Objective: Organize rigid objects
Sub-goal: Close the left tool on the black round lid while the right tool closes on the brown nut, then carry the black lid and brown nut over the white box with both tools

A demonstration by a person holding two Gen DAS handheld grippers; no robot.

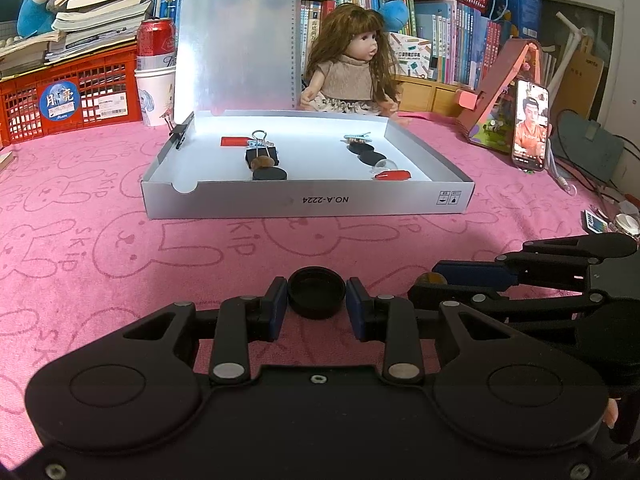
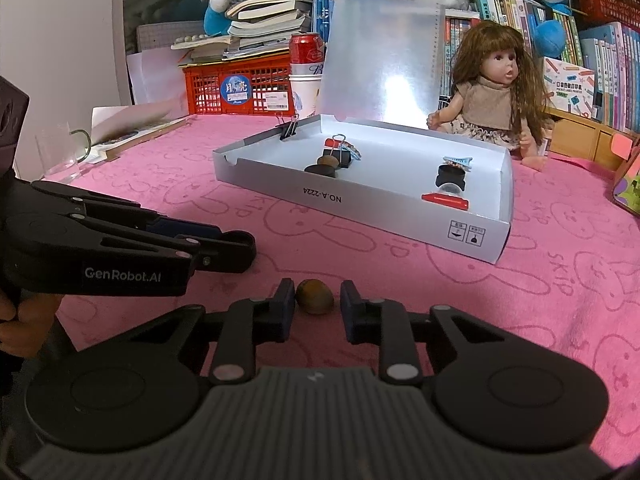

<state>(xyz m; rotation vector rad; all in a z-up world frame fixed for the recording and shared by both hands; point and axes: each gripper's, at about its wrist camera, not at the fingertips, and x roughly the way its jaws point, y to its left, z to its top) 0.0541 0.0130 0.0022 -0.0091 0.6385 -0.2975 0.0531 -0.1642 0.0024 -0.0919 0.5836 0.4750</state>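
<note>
the left gripper (image 1: 317, 312) angles down at the fluffy pink rabbit-print towel (image 1: 120, 248) and has its blue pads closed on a round black plastic cap (image 1: 317, 293), shallow and hollow, resting on the towel near its front edge. just to its right, the right gripper (image 2: 316, 312) tilts down the same way around a small brown oval nut (image 2: 314, 301), smooth and matte; the left pad touches it, while a narrow gap shows at the right pad, so the jaws are nearly closed but not clearly clamped.

further back, toward the middle of the towel, a flat silver cardboard box (image 1: 304, 204) lies open, lid upright. inside i count three black discs, two red flat pieces, one black binder clip with wire handles and one metal hair clip; a second binder clip (image 2: 289, 129) grips the box's left wall. a long-haired doll (image 1: 348, 68) sits behind the box.
</note>
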